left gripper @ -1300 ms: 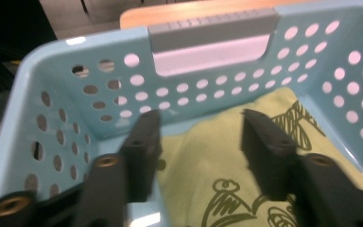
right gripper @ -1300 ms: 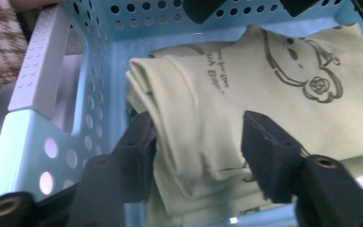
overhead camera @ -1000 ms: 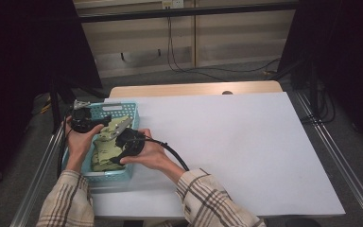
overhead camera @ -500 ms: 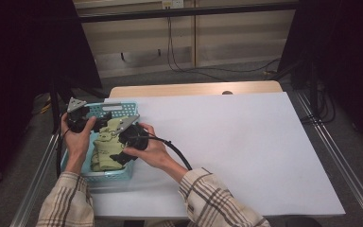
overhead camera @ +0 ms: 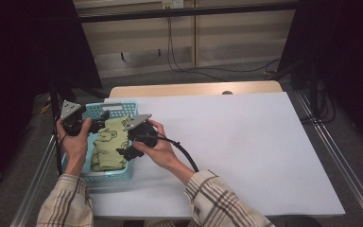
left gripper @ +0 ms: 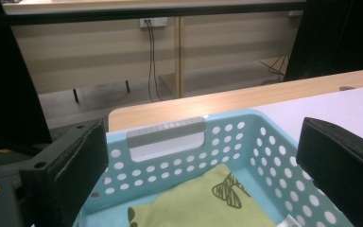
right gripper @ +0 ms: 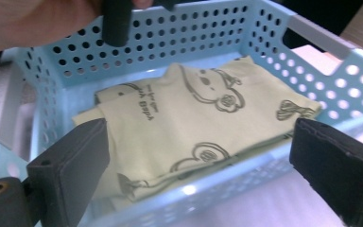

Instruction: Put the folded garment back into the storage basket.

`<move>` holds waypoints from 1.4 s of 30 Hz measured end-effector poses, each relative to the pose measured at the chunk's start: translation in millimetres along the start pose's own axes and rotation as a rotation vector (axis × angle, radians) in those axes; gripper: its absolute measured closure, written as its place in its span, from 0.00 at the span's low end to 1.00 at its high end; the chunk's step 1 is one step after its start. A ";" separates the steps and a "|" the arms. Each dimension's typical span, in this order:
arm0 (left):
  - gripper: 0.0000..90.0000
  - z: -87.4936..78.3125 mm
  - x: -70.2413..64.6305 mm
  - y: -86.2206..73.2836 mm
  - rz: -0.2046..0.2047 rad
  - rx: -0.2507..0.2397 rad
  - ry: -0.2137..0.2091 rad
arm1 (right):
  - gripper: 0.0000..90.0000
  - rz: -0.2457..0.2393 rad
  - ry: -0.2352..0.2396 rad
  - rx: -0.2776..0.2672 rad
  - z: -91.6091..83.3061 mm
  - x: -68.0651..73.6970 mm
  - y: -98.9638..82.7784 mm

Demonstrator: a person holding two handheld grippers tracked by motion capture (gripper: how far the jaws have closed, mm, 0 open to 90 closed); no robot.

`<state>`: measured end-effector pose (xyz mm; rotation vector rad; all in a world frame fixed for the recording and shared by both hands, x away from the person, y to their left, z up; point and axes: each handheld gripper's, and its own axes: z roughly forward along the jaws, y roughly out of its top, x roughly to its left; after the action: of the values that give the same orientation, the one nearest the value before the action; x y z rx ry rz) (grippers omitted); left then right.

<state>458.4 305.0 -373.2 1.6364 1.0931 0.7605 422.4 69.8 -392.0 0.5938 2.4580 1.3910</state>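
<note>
A light blue perforated basket (overhead camera: 123, 174) sits at the left edge of the white table (overhead camera: 246, 146), holding a folded pale green cloth (overhead camera: 109, 144) printed with bears. From above, the left gripper (overhead camera: 103, 121) hovers over the basket's far left corner and the right gripper (overhead camera: 124, 152) over its right rim — both just above the cloth. The right gripper view gives what the high view cannot: the cloth lies below and between its jaws, which stand wide apart and empty. The left gripper view shows its own jaws spread too, with the basket's far wall and handle slot (left gripper: 165, 142) ahead — the cloth's corner just beneath.
</note>
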 end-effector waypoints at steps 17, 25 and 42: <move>0.03 -11.0 -24.2 -6.7 0.003 -0.099 -0.023 | 0.06 0.051 -0.123 -0.099 -41.1 -14.7 -20.0; 0.04 -19.8 -33.6 -7.4 0.076 -0.068 -0.032 | 0.05 0.083 -0.184 -0.128 -63.8 -26.3 -28.2; 0.05 -62.4 -37.9 -13.8 0.059 -0.080 0.003 | 0.04 0.123 -0.306 -0.184 -104.2 -35.0 -47.3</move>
<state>385.1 295.7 -365.7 1.6057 1.0074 0.8350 400.0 -47.0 -378.7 0.8550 2.0607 1.4308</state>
